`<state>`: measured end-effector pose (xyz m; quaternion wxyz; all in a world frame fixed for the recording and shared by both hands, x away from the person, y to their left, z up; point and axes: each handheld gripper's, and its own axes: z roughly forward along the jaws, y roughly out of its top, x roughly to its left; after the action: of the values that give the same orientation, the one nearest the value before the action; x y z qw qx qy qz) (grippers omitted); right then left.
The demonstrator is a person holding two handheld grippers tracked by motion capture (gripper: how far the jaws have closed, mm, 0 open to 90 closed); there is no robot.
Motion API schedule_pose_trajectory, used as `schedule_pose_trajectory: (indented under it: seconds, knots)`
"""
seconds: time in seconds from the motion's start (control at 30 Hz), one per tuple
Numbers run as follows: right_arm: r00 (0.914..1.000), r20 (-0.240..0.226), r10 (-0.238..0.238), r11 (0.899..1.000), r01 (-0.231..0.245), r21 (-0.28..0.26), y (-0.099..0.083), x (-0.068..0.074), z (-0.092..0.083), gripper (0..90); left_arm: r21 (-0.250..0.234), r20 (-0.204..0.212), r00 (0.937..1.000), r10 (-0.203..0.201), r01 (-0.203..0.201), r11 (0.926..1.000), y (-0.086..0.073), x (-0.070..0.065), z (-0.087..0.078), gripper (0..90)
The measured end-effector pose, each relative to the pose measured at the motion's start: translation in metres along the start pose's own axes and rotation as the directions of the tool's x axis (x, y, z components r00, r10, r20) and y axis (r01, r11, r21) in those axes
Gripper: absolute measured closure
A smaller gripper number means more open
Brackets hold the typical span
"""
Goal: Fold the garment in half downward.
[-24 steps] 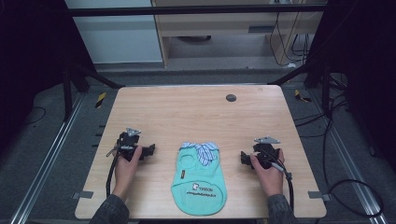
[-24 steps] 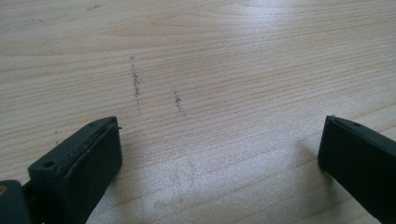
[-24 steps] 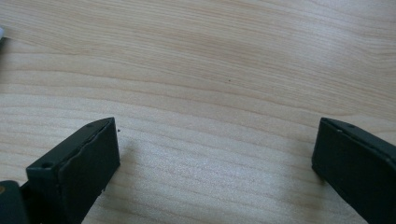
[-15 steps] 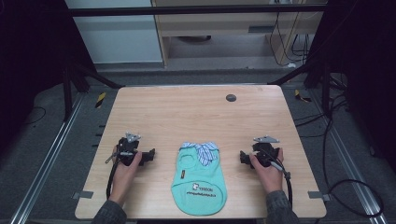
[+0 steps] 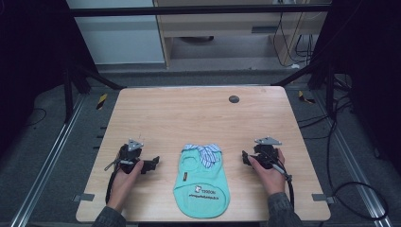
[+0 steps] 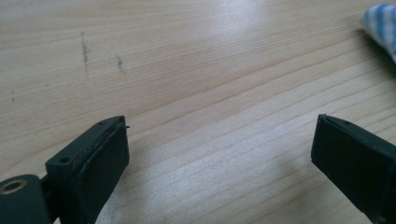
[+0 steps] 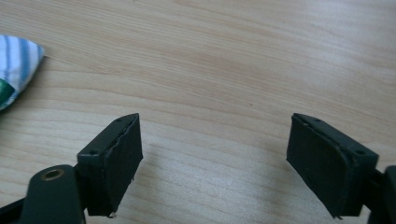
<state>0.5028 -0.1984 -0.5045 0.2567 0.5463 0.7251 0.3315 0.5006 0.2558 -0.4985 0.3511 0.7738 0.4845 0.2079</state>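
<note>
A small teal garment [image 5: 202, 187] with a blue-striped collar [image 5: 205, 152] lies flat on the wooden table [image 5: 189, 113], near the front edge and between both hands. My left gripper [image 5: 152, 164] rests on the table to the garment's left, jaws open and pointing toward it. In the left gripper view the left gripper [image 6: 222, 126] has bare wood between its jaws, with the striped collar [image 6: 382, 23] at the top right. My right gripper [image 5: 245, 157] sits to the garment's right, open and apart from the cloth. In the right gripper view the right gripper [image 7: 215, 121] frames bare wood, with the collar [image 7: 16, 58] at the left.
A small dark round disc [image 5: 233, 99] sits near the table's far edge. Metal brackets [image 5: 83, 197] mark the front corners. Cables trail from both grippers toward the front edge. Dark floor and a cabinet lie beyond the table.
The left hand and its gripper have slid a little toward the front edge and the garment. The right hand has barely shifted. The garment lies as before.
</note>
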Motion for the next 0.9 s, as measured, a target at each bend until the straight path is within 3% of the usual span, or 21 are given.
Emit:
schedule_pose_trajectory:
  seconds: [0.13, 0.2, 0.3, 0.33, 0.43, 0.53, 0.63, 0.67, 0.73, 0.8, 0.87, 0.9]
  knots:
    - [0.9993, -0.026, -0.027, 1.0, 0.027, -0.012, 0.004, 0.007, -0.004, 24.5, -0.015, 0.019, 0.9992, 0.036, -0.036, 0.9993, 0.005, -0.006, -0.005, 3.9]
    - [0.998, -0.042, -0.046, 0.999, 0.045, -0.021, 0.008, 0.011, -0.006, 26.3, -0.008, 0.049, 0.9975, 0.051, -0.051, 0.9987, 0.008, -0.011, -0.008, 3.7]
    - [0.9939, -0.101, -0.046, 0.998, 0.042, -0.045, 0.011, 0.018, -0.009, 29.4, -0.02, 0.09, 0.994, 0.062, -0.061, 0.998, 0.015, -0.018, -0.012, 3.7]
    - [0.9909, -0.127, -0.045, 0.998, 0.039, -0.051, 0.012, 0.02, -0.01, 31.6, -0.022, 0.102, 0.992, 0.075, -0.073, 0.9971, 0.018, -0.021, -0.011, 3.3]
    - [0.9831, -0.148, -0.107, 0.994, 0.101, -0.047, 0.019, 0.03, -0.007, 37.3, -0.013, 0.116, 0.9841, 0.134, -0.134, 0.9909, 0.03, -0.031, -0.005, 4.4]
    - [0.9735, -0.191, -0.126, 0.992, 0.123, -0.029, 0.026, 0.041, -0.007, 45.4, -0.012, 0.136, 0.9797, 0.147, -0.146, 0.9891, 0.038, -0.041, 0.001, 7.7]
    - [0.9599, -0.23, -0.16, 0.987, 0.163, -0.007, 0.035, 0.052, -0.005, 52.4, 0.014, 0.169, 0.9708, 0.17, -0.175, 0.9845, 0.051, -0.047, 0.012, 11.9]
    - [0.9544, -0.241, -0.176, 0.983, 0.181, 0.0, 0.039, 0.054, -0.003, 55.0, 0.028, 0.169, 0.9668, 0.192, -0.199, 0.9795, 0.055, -0.048, 0.015, 14.5]
    - [0.9464, -0.258, -0.194, 0.979, 0.204, 0.013, 0.047, 0.057, 0.001, 60.0, 0.048, 0.183, 0.9659, 0.184, -0.195, 0.9796, 0.064, -0.049, 0.022, 17.7]
    - [0.9416, -0.273, -0.197, 0.978, 0.21, 0.018, 0.053, 0.06, 0.003, 64.6, 0.048, 0.213, 0.965, 0.153, -0.167, 0.9848, 0.07, -0.05, 0.027, 25.6]
    - [0.9328, -0.29, -0.215, 0.973, 0.23, 0.02, 0.058, 0.063, 0.007, 69.9, 0.051, 0.202, 0.967, 0.155, -0.169, 0.9843, 0.077, -0.049, 0.031, 30.9]
    - [0.9328, -0.29, -0.215, 0.973, 0.23, 0.02, 0.058, 0.063, 0.007, 69.9, 0.051, 0.202, 0.967, 0.155, -0.169, 0.9843, 0.077, -0.049, 0.031, 34.6]
